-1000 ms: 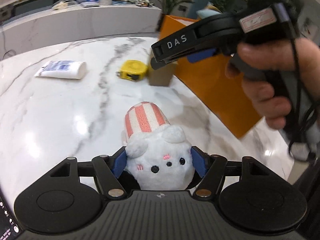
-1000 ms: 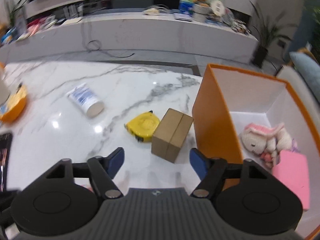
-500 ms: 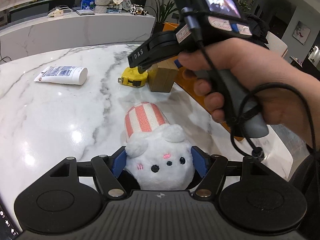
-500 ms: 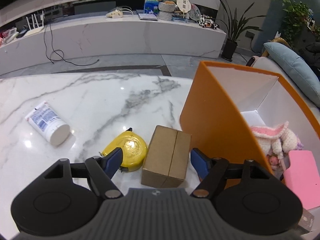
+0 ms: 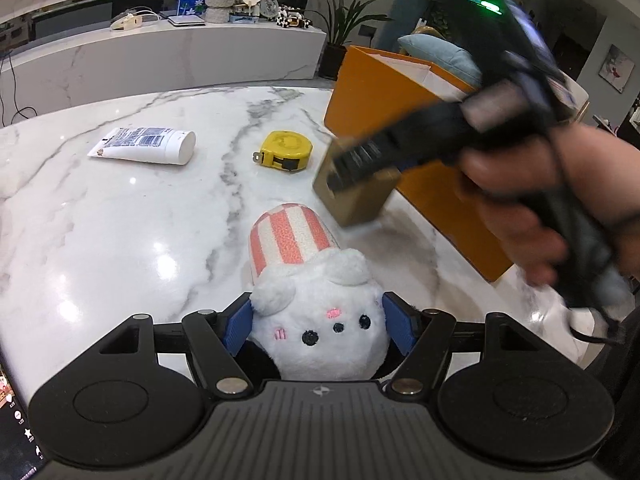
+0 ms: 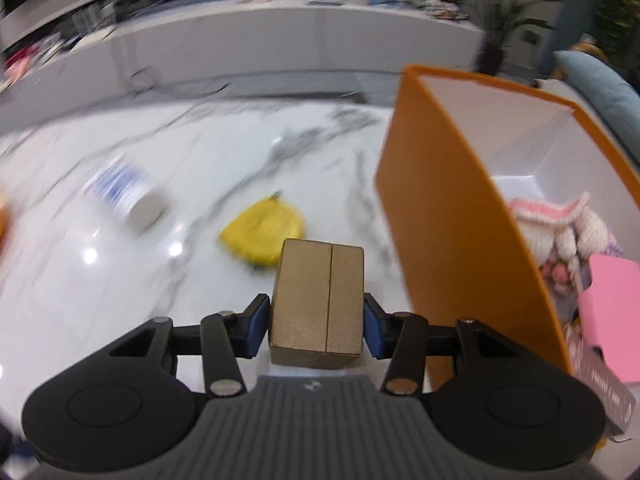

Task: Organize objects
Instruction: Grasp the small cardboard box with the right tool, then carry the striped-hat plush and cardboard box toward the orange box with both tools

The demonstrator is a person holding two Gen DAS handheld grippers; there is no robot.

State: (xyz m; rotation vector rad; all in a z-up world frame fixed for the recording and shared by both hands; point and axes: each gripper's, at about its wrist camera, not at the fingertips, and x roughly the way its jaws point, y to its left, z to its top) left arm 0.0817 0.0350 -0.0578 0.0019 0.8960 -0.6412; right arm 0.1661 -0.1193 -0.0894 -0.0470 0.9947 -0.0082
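My left gripper (image 5: 318, 322) is shut on the head of a white plush toy (image 5: 320, 340) with a red-and-white striped body, which lies on the marble table (image 5: 120, 232). My right gripper (image 6: 316, 326), its jaws closing, has both blue pads pressed on the sides of a brown cardboard box (image 6: 318, 300). In the left wrist view that box (image 5: 360, 204) shows blurred under the right gripper (image 5: 360, 164), just left of the orange bin (image 5: 400, 104). The orange bin (image 6: 452, 216) stands open to the right of the box.
A yellow tape measure (image 5: 286, 148) and a white tube (image 5: 148, 146) lie on the table beyond the plush. Inside the bin are a pink-and-white knitted toy (image 6: 560, 220) and a pink box (image 6: 612, 308). A long white counter (image 5: 160, 52) runs behind.
My right gripper came down over the cardboard box and shut on it; both views of it are now blurred. The left gripper and the plush have stayed put.
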